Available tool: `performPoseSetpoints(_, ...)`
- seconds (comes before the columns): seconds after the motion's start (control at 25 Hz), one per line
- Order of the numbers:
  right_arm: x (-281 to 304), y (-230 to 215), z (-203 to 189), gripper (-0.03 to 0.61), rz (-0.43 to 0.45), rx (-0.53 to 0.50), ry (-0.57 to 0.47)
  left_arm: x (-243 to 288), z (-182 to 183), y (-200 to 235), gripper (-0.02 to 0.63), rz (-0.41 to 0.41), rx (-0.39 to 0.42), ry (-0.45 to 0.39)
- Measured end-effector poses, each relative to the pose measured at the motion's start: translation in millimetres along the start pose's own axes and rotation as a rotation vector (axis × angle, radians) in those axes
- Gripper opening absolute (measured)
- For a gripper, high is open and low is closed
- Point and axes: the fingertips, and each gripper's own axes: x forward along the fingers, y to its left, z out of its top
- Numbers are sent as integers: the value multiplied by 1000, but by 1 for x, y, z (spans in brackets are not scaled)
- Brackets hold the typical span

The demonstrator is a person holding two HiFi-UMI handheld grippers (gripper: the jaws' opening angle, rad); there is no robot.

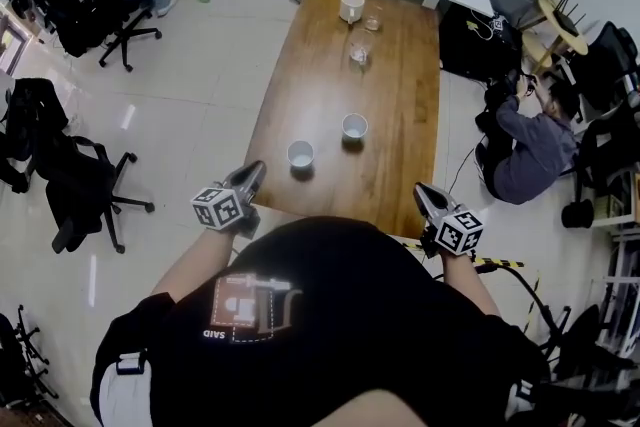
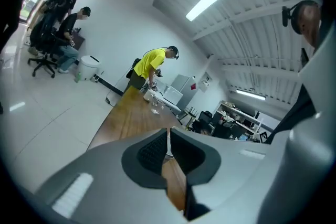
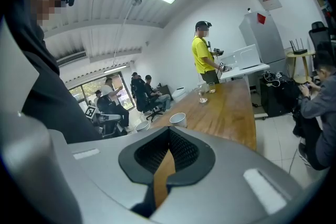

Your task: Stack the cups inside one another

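Starting wide: the long wooden table [image 1: 400, 115] runs straight away from you, and both grippers sit at its near end, roughly level with the near edge. At the far end there is a white mug [image 1: 351, 6], a clear glass [image 1: 373, 18] just beside it and a second glass [image 1: 359, 50] a little nearer. All three are well apart from your hands.

Left gripper [image 1: 252, 171]: jaws pressed together at the tips, nothing pinched. Right gripper [image 1: 423, 192]: tips also met, empty, only table wood showing through the slit.

The two cups that matter stand upright with mouths up, near each other but not touching, between your grippers and ahead of them. The near white cup [image 1: 300, 154] lies just ahead of your left gripper and slightly to its right. The farther white cup [image 1: 354, 126] lies ahead and to the left of your right gripper, with a clearly longer reach.

My read is that the left hand is nearer its cup, so it leads. You'd have to spread the jaws first, then take one wall of the cup at the rim and carry it over the other.
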Motion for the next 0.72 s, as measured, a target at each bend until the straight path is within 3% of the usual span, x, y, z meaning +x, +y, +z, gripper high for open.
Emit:
performPoseSetpoints(0.28,-6,-5,2,14,-13,-1,-1,6,6,-10,16,-27,30,4)
performPoseSetpoints(0.36,-9,-5,1,14,-16,0,-2,7,10,-17,15,-40,98,28)
performPoseSetpoints(0.4,-11,-5,1,14,-17,-1,-2,10,14,-24,15,-58,174,60)
performPoseSetpoints(0.48,-14,-5,1,14,-19,-5,1,22,17,-44,17,-125,407,181)
performPoseSetpoints(0.6,-19,-7,0,14,-30,5,-2,43,-6,-68,30,-249,838,476)
performPoseSetpoints(0.72,-26,-7,-7,14,-46,19,1,57,-44,-63,77,-318,1163,750)
